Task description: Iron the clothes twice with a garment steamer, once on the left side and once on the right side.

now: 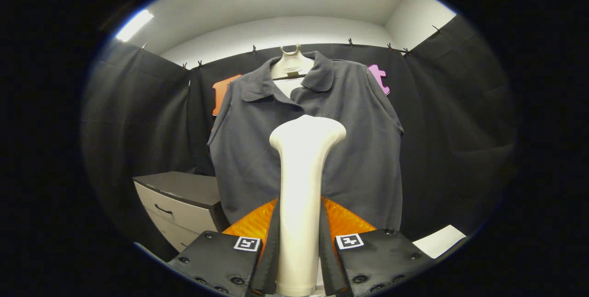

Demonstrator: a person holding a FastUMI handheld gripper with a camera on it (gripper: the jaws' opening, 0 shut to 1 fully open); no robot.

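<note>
A dark grey collared shirt (349, 149) hangs on a white hanger (291, 64) against the booth's black wall, straight ahead of me. My gripper (300, 228) is shut on the white garment steamer (303, 186); both fingers press on its handle, one on each side. The steamer stands upright between the fingers, and its rounded head (307, 132) rises in front of the shirt's chest, near the middle of the placket. How far the head is from the fabric cannot be told from this view.
A low cabinet with a dark top and pale drawers (184, 200) stands beside the shirt, beyond the fingers on the left. A white sheet (439, 241) lies low on the right. Black cloth walls close in the booth on both sides.
</note>
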